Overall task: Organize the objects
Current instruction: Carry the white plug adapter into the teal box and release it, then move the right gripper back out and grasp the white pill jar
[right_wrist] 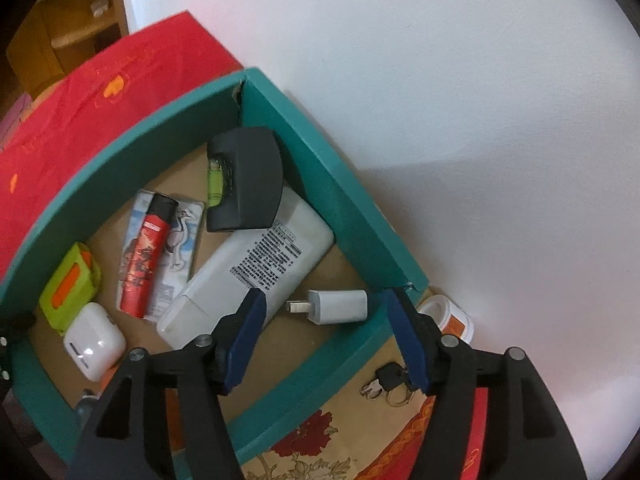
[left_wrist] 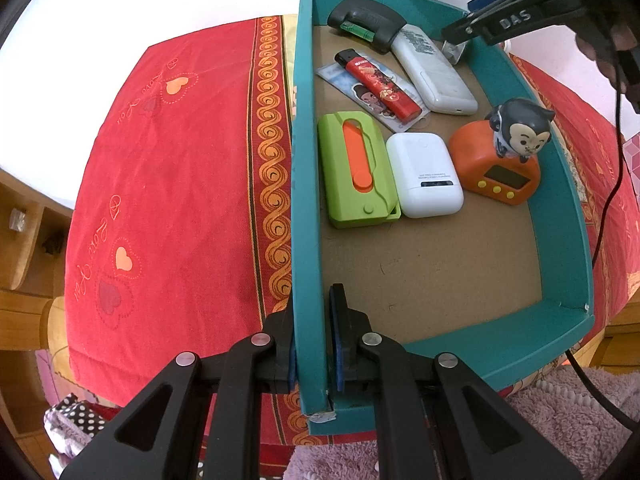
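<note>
1. Teal box (left_wrist: 560,216) sits on a red cloth (left_wrist: 168,184) w/ hearts and a gold scroll border; white wall behind.
2. Left tongs (left_wrist: 313,344) are pinching the box's near-left wall, one pad outside, one inside, pressed tight on the cardboard.
3. Right tongs (right_wrist: 322,346) hang spread over the box's far right corner, pointing steeply down; nothing pinched.
4. Between and just below the right pads lies a small white USB charger plug (right_wrist: 336,306), on the box floor, by the teal wall, untouched.
5. Inside the box, back corner: black curved gadget (left_wrist: 366,22) w/ a green bit showing, leaning on the wall.
6. Next to it, a long white power bank (left_wrist: 434,70), lying diagonally, printed label up.
7. Red lighter (left_wrist: 378,84) w/ black cap rests on top of a flat printed card (left_wrist: 352,87).
8. Nearer row, left to right: green case w/ orange slider (left_wrist: 358,170), white earbud-type case (left_wrist: 424,174) touching it, then an orange timer w/ a grey monkey figure on top (left_wrist: 500,160).
9. Front half of the box floor is bare brown cardboard.
10. Outside the box, by the right tongs: a white jar (right_wrist: 450,318) against the wall, and keys w/ a black head (right_wrist: 386,384) on a floral cloth.
</note>
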A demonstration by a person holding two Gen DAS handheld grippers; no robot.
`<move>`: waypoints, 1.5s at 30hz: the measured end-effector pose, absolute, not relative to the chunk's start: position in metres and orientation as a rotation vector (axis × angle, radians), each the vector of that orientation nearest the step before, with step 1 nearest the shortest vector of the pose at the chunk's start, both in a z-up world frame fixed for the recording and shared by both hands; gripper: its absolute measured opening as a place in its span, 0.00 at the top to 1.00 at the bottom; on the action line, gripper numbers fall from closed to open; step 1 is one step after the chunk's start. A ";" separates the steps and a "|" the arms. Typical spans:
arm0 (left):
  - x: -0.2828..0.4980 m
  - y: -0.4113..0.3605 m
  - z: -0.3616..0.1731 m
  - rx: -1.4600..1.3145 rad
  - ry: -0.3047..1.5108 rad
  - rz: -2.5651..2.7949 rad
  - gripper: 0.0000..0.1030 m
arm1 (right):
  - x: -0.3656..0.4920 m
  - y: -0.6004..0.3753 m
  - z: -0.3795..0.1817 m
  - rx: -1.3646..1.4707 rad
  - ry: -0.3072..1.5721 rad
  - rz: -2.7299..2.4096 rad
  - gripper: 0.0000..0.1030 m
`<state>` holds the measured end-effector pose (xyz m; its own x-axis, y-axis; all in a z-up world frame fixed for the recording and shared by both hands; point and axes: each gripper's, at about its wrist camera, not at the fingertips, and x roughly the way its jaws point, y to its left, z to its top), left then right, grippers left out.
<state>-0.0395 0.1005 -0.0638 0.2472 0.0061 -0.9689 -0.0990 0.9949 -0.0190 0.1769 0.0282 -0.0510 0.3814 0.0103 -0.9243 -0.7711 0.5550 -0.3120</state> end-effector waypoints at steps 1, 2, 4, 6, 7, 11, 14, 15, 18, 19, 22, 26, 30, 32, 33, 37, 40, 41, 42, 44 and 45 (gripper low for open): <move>-0.039 0.100 -0.064 -0.081 1.319 0.072 0.88 | 0.176 0.025 -0.047 -0.840 1.070 0.584 0.39; -0.040 0.101 -0.064 -0.082 1.319 0.072 0.88 | 0.175 0.021 -0.043 -0.817 1.068 0.584 0.39; -0.040 0.101 -0.064 -0.082 1.319 0.072 0.88 | 0.174 0.015 -0.036 -0.768 1.073 0.585 0.39; -0.040 0.101 -0.064 -0.082 1.319 0.072 0.88 | 0.173 0.007 -0.029 -0.705 1.080 0.587 0.39; -0.040 0.100 -0.064 -0.082 1.319 0.072 0.88 | 0.173 0.003 -0.026 -0.669 1.085 0.592 0.39; -0.040 0.101 -0.064 -0.081 1.319 0.071 0.88 | 0.173 -0.015 -0.017 -0.557 1.102 0.595 0.39; -0.040 0.101 -0.064 -0.081 1.320 0.071 0.88 | 0.174 -0.029 -0.011 -0.478 1.109 0.590 0.39; -0.040 0.101 -0.064 -0.081 1.319 0.071 0.88 | 0.173 -0.035 -0.009 -0.453 1.107 0.587 0.39; -0.040 0.100 -0.064 -0.080 1.320 0.071 0.88 | 0.168 -0.047 -0.013 -0.393 1.099 0.568 0.39; -0.040 0.100 -0.063 -0.080 1.320 0.070 0.88 | 0.167 -0.052 -0.013 -0.369 1.099 0.560 0.39; -0.040 0.100 -0.063 -0.081 1.320 0.070 0.88 | 0.166 -0.076 -0.013 -0.301 1.110 0.529 0.38; -0.040 0.100 -0.063 -0.081 1.321 0.070 0.88 | 0.167 -0.105 -0.022 -0.241 1.133 0.463 0.38; -0.038 0.099 -0.063 -0.076 1.324 0.069 0.88 | 0.173 -0.135 -0.036 -0.180 1.169 0.392 0.38; -0.037 0.099 -0.063 -0.075 1.325 0.068 0.88 | 0.178 -0.147 -0.043 -0.154 1.189 0.366 0.38; -0.037 0.099 -0.063 -0.075 1.325 0.068 0.88 | 0.182 -0.153 -0.048 -0.138 1.204 0.351 0.38; -0.036 0.098 -0.062 -0.073 1.325 0.069 0.88 | 0.196 -0.168 -0.059 -0.079 1.232 0.303 0.38; -0.036 0.097 -0.063 -0.072 1.326 0.071 0.88 | 0.206 -0.169 -0.065 -0.062 1.239 0.294 0.38; -0.036 0.097 -0.063 -0.073 1.325 0.070 0.88 | 0.208 -0.168 -0.066 -0.061 1.239 0.291 0.38; -0.036 0.098 -0.063 -0.075 1.325 0.071 0.88 | 0.212 -0.167 -0.068 -0.063 1.239 0.290 0.38; -0.036 0.097 -0.064 -0.076 1.325 0.073 0.88 | 0.217 -0.162 -0.071 -0.068 1.237 0.296 0.38; -0.036 0.097 -0.064 -0.077 1.325 0.074 0.88 | 0.220 -0.159 -0.072 -0.071 1.236 0.298 0.38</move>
<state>-0.0360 0.0973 -0.0637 0.2419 0.0100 -0.9702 -0.0978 0.9951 -0.0141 0.2195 -0.1588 -0.0721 0.2955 0.1856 -0.9371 -0.2618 0.9591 0.1074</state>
